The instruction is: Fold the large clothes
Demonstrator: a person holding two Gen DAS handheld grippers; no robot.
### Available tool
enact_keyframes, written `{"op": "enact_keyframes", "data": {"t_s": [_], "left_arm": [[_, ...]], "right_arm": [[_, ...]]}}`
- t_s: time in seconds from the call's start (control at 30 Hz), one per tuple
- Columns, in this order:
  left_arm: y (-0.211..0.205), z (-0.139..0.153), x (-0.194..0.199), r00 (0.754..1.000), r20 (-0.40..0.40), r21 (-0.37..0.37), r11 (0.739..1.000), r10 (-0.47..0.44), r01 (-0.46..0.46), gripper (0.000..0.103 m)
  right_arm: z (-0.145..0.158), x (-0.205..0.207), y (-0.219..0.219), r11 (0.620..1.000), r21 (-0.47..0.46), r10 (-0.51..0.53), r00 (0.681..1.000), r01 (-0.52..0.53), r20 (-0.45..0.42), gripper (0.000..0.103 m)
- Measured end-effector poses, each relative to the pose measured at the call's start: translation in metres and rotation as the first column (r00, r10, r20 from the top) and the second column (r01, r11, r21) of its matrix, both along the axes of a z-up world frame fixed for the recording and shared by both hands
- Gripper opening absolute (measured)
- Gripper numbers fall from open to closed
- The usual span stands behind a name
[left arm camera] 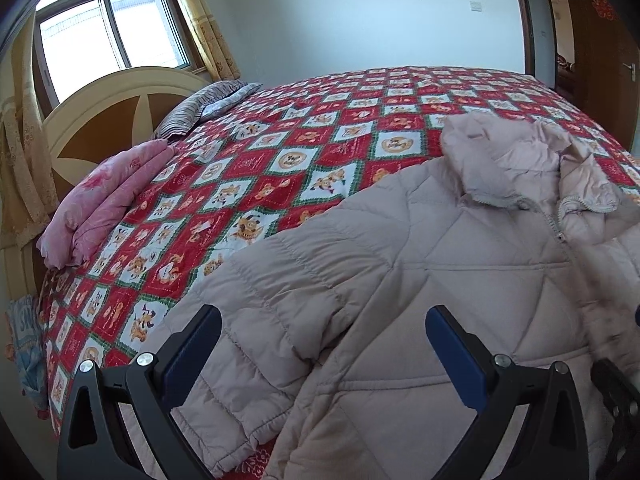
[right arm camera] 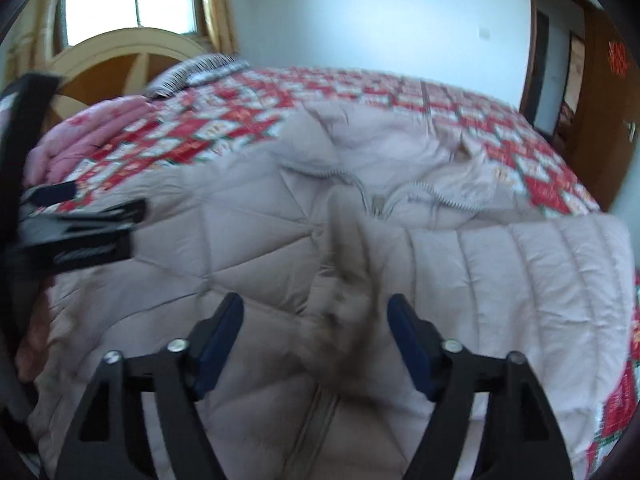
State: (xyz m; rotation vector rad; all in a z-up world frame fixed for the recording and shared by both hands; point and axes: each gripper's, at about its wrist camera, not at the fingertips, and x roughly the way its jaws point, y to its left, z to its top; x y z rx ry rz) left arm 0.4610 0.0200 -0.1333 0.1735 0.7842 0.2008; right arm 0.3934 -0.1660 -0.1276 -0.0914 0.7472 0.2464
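A large pale beige quilted puffer jacket (left arm camera: 420, 280) lies front up on the bed, hood (left arm camera: 512, 160) toward the far side. My left gripper (left arm camera: 320, 340) is open above its left sleeve (left arm camera: 256, 320), holding nothing. In the right wrist view the jacket (right arm camera: 260, 240) fills the frame, with its right sleeve (right arm camera: 520, 280) folded across the body. My right gripper (right arm camera: 316, 328) is open, with the sleeve's grey cuff (right arm camera: 348, 260) lying between the jaws, blurred. The left gripper's body (right arm camera: 76, 236) shows at the left edge.
The bed has a red and white cartoon patchwork cover (left arm camera: 248, 168). A folded pink quilt (left arm camera: 108, 196) and a striped pillow (left arm camera: 200, 108) lie by the headboard (left arm camera: 100, 120). A window (left arm camera: 108, 32) is behind; a wooden door (left arm camera: 600, 60) stands at right.
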Motion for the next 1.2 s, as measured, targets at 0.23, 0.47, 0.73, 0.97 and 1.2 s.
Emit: {"op": "enact_keyframes", "data": {"t_s": [0.23, 0.47, 0.73, 0.97, 1.2], "left_arm": [[-0.044, 0.024, -0.008, 0.995, 0.012, -0.089, 0.991, -0.103, 0.104, 0.102], [-0.122, 0.003, 0.001, 0.970, -0.026, -0.113, 0.965, -0.240, 0.236, 0.102], [-0.163, -0.035, 0.016, 0.938, -0.128, -0.184, 0.937, -0.322, 0.296, 0.033], [-0.143, -0.017, 0.004, 0.947, -0.057, -0.173, 0.937, -0.317, 0.303, 0.006], [-0.103, -0.004, -0.012, 0.961, -0.001, -0.062, 0.959, -0.276, 0.275, 0.005]], "right_arm": [[0.030, -0.042, -0.075, 0.990, 0.012, -0.144, 0.987, 0.144, 0.072, 0.078], [0.010, -0.054, -0.141, 0.940, 0.004, -0.340, 0.938, 0.341, 0.064, 0.078], [-0.022, -0.066, -0.146, 0.940, -0.009, -0.341, 0.939, 0.341, 0.038, 0.079], [-0.029, -0.070, -0.157, 0.930, 0.044, -0.366, 0.930, 0.364, 0.031, 0.085], [-0.022, -0.074, -0.169, 0.913, 0.085, -0.402, 0.915, 0.398, 0.029, 0.084]]}}
